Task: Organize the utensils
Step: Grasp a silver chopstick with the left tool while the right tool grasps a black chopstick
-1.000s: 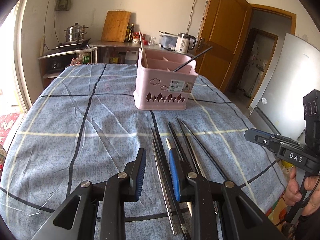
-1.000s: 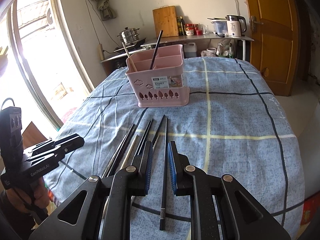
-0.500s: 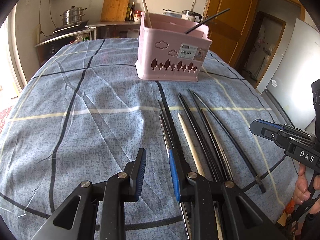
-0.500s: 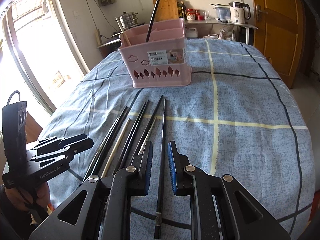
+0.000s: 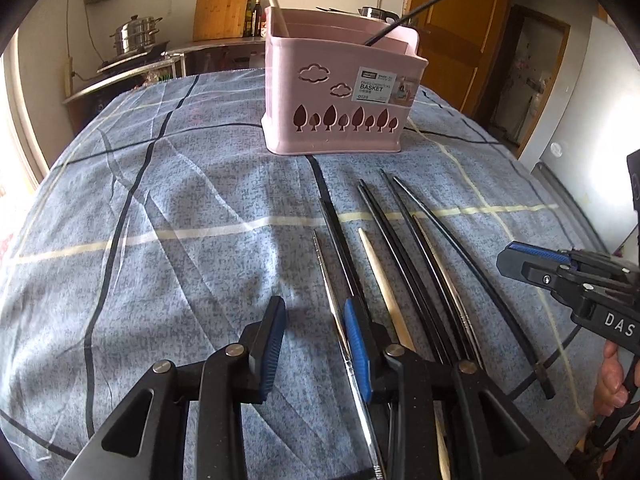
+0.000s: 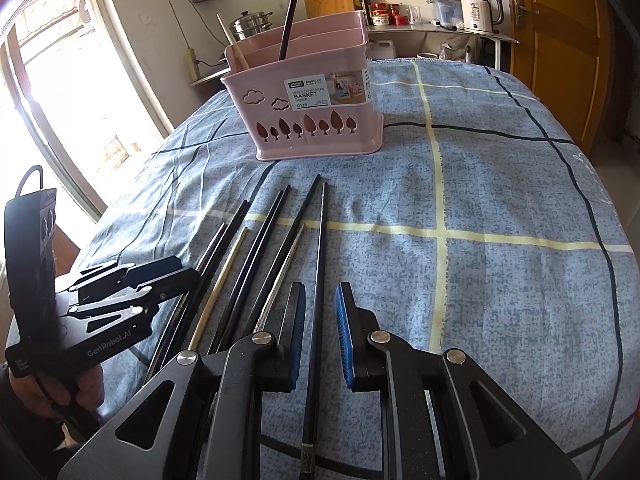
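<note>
Pink plastic divided chopstick basket with tree and cloud cut-outs [image 5: 340, 92] stands upright on the blue-grey checked cloth covering the table [image 5: 160, 208], at about 12 o'clock from both grippers. One pale wooden chopstick [image 6: 234, 46] leans out of its compartment toward 11 o'clock in the right wrist view; one black chopstick [image 6: 292, 8] stands in a neighbouring compartment. Loose chopsticks lie on the cloth in a rough fan between basket and grippers, tips toward the basket, apart from it: several black ones, a thin silver metal chopstick [image 5: 332, 292] and a light wooden chopstick [image 5: 380, 280]. Left gripper [image 5: 314, 332] — jaws have just been opening; blue pads stand apart, nothing pressed between them, only bare cloth in the gap. The silver metal chopstick runs just inside its right-hand pad; contact cannot be told. Right gripper [image 6: 320, 324] — jaws parted by a narrow gap, a long black chopstick with a metal-banded end [image 6: 318, 280] lying on the cloth in line with that gap, pointing to 12 o'clock; pads do not press on it. In the left wrist view the right gripper appears at 3 o'clock, low over the outermost black chopstick, a hand [image 5: 612, 376] on its handle. In the right wrist view the left gripper sits at 9 o'clock beside the leftmost sticks.
</note>
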